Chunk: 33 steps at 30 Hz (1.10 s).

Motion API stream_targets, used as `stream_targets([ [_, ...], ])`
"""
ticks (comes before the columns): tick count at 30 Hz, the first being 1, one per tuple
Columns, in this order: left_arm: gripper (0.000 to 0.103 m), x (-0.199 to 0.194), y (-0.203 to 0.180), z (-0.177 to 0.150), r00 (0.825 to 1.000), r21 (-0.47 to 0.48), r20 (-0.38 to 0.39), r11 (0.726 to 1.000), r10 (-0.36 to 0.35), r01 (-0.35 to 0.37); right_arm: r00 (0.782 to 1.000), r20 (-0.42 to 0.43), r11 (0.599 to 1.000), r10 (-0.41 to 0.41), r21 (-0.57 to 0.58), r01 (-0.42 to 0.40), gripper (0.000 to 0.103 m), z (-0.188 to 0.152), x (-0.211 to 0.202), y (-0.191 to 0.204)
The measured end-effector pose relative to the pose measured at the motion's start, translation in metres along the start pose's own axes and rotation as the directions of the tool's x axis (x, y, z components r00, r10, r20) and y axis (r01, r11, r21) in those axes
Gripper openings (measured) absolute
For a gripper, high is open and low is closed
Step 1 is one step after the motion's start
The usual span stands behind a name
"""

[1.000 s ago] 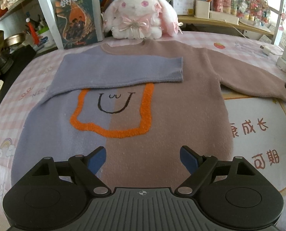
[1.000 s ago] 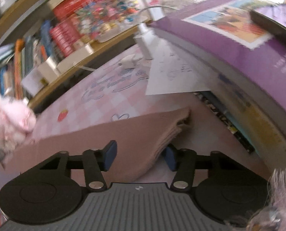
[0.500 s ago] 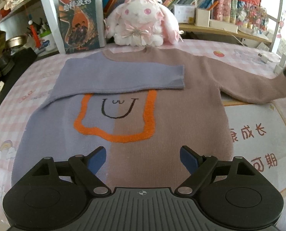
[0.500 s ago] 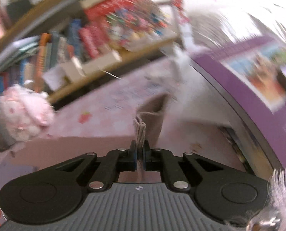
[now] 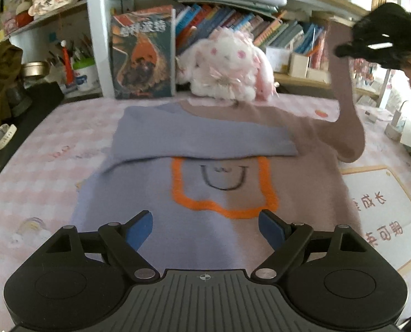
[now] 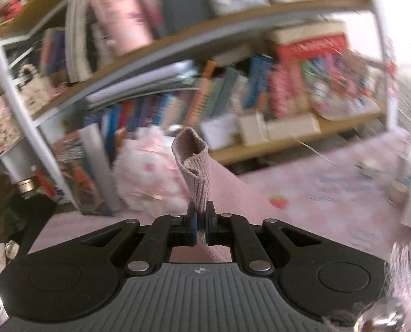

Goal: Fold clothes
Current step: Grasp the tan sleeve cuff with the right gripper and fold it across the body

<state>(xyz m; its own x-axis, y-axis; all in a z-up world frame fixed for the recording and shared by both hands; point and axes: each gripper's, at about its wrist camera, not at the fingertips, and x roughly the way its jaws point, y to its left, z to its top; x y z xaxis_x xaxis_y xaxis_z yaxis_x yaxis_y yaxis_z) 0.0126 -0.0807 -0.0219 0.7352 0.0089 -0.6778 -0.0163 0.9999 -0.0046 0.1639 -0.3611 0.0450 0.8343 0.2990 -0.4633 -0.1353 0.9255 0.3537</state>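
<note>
Left wrist view, sweater: the two-tone sweater (image 5: pixel 213 182) lies flat on the pink checked bed cover (image 5: pixel 39 160), its lilac sleeve (image 5: pixel 202 141) already folded across the chest.
Left wrist view, left gripper: the left gripper (image 5: pixel 205 228) hangs over the hem, jaws wide, holding nothing.
Left wrist view, mauve sleeve: the mauve sleeve (image 5: pixel 346 105) hangs raised from the right gripper (image 5: pixel 377 44), probably so it can cross over the lilac one.
Right wrist view, cuff: the ribbed cuff (image 6: pixel 193 163) stands up from the right gripper's clamped jaws, pinched at its end so the sleeve trails behind.
</note>
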Motion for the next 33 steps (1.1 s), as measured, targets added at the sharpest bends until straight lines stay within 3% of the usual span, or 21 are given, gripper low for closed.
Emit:
stream_targets([
  [5,0.086,-0.011,0.044,-0.007,0.999,0.038,0.013,0.998,-0.053,0.052,1.0,0.005,0.999,0.017,-0.047,-0.016,0.005,0.001,0.019,0.075],
  [10,0.087,-0.023,0.08,-0.015,0.998,0.087,0.033,0.995,-0.049,0.046,1.0,-0.016,0.995,0.012,-0.094,-0.014,0.005,-0.01,0.049,0.139],
  [16,0.093,-0.03,0.12,-0.017,0.999,0.053,0.047,0.998,-0.023,0.021,0.996,-0.085,0.984,-0.028,-0.176,0.013,0.005,-0.038,0.094,0.195],
  [22,0.093,-0.033,0.135,-0.018,0.998,0.072,0.058,0.997,-0.017,0.012,0.983,-0.17,0.977,-0.066,-0.209,0.029,0.005,-0.068,0.125,0.221],
  [33,0.093,-0.039,0.146,-0.023,0.998,0.079,0.061,0.997,-0.029,0.024,0.958,-0.27,0.961,-0.099,-0.274,0.022,0.006,-0.103,0.145,0.243],
])
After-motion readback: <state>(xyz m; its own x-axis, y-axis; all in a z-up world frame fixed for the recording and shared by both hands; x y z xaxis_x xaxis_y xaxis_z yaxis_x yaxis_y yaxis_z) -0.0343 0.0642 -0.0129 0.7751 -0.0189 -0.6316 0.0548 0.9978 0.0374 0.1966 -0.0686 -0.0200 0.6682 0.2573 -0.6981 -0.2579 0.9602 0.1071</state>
